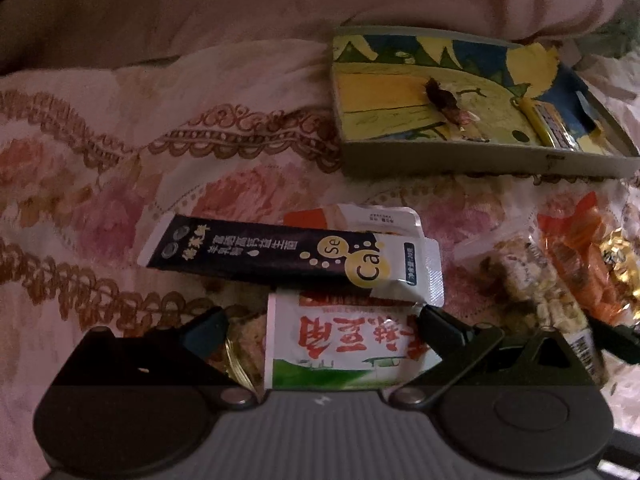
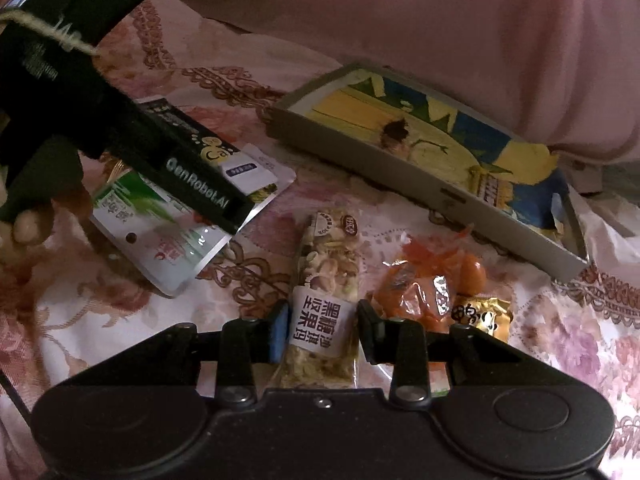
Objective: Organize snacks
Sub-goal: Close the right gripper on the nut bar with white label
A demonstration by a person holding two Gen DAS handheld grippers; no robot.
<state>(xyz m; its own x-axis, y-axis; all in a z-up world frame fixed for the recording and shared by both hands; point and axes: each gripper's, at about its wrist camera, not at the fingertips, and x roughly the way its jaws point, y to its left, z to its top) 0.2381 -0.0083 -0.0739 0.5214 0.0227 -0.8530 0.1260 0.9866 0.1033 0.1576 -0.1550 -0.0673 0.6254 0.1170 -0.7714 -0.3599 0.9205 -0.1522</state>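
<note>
Nut bar (image 2: 322, 304) on floral bedspread (image 2: 120, 320), long axis along right hand-held gripper (image 2: 322, 332), between its open fingers. Left hand-held gripper (image 1: 320, 324) open over white pouch (image 1: 344, 344). Tray (image 2: 420, 176) beyond.

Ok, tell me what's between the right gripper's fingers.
In the right wrist view, the nut bar in its clear wrapper lies between the right gripper's open fingers, white label level with the pads.

Floral bedspread (image 1: 120, 168), pink pillow (image 2: 460, 32).
</note>
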